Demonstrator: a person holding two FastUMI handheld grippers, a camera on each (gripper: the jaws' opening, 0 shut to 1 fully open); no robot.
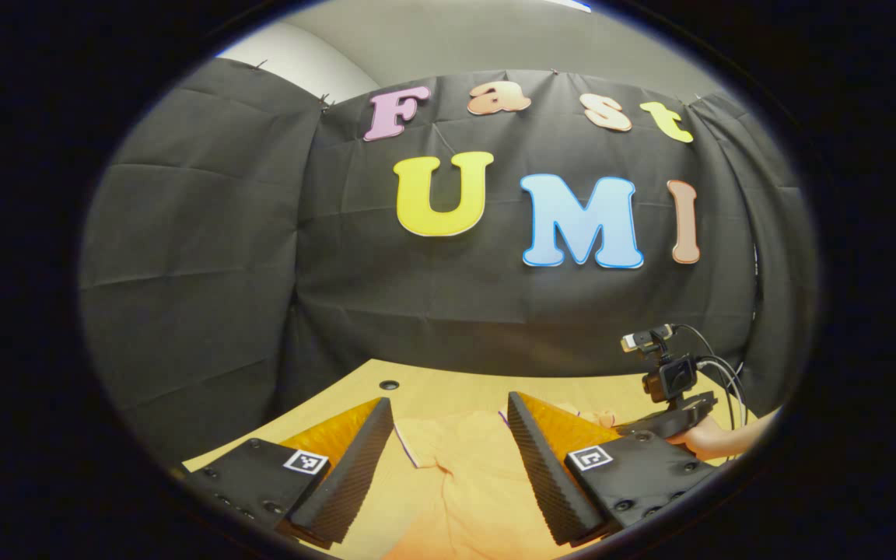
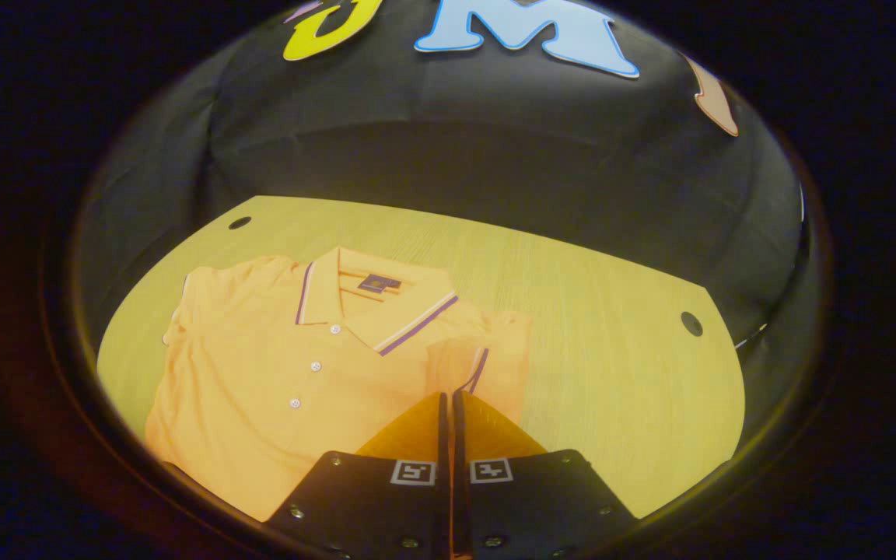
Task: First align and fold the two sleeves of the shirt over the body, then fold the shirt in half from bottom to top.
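An orange polo shirt (image 2: 285,373) lies face up on the wooden table (image 2: 611,350), collar (image 2: 370,299) toward the booth wall. In the right gripper view its near sleeve (image 2: 495,354) is drawn in toward the body, and its striped cuff runs down to my fingertips. My right gripper (image 2: 448,397) is shut on that cuff. The other sleeve (image 2: 187,307) lies bunched at the far side of the shirt. In the left gripper view my left gripper (image 1: 448,412) hangs open just above the shirt (image 1: 456,474), gripping nothing. The right gripper (image 1: 670,389) and the hand (image 1: 720,439) holding it show farther right.
The table has small round holes (image 2: 239,222) (image 2: 691,323) near its back corners, another hole (image 1: 389,385) in the left gripper view. Black cloth wall (image 2: 495,155) closes the table on the far side and both flanks. Bare wood lies beside the held sleeve.
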